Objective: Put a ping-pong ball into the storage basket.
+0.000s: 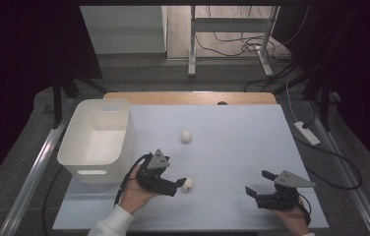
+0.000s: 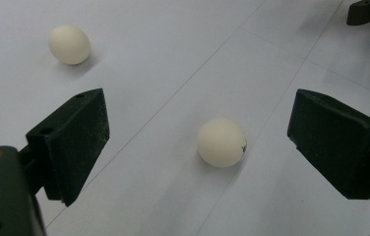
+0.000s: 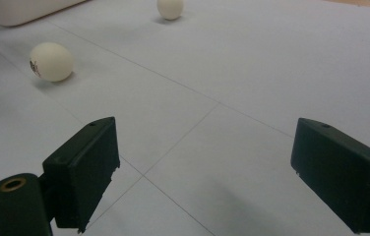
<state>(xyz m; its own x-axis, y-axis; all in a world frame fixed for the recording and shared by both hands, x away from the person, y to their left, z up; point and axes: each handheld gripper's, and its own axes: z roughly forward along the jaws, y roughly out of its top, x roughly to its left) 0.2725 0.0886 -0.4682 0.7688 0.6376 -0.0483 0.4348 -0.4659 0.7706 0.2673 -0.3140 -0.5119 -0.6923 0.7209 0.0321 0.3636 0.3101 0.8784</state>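
Note:
Two white balls lie on the pale sheet covering the table (image 1: pixel 232 147). The near ball (image 1: pixel 189 184) (image 2: pixel 221 142) rests on the sheet between the jaws of my left gripper (image 1: pixel 183 183) (image 2: pixel 200 115), which is open, and neither pad touches it. The far ball (image 1: pixel 186 136) (image 2: pixel 70 44) lies loose beyond it. My right gripper (image 1: pixel 258 182) (image 3: pixel 205 140) is open at the front right with bare sheet between its jaws. The right gripper view has the near ball (image 3: pixel 51 61) at its left and the far ball (image 3: pixel 169 8) at the top.
A white plastic bin (image 1: pixel 97 140) (image 3: pixel 20 10) stands empty at the table's left, just behind my left hand. The table's wooden far edge (image 1: pixel 193 97) runs along the back. A power strip (image 1: pixel 307 132) and cables lie on the floor at the right.

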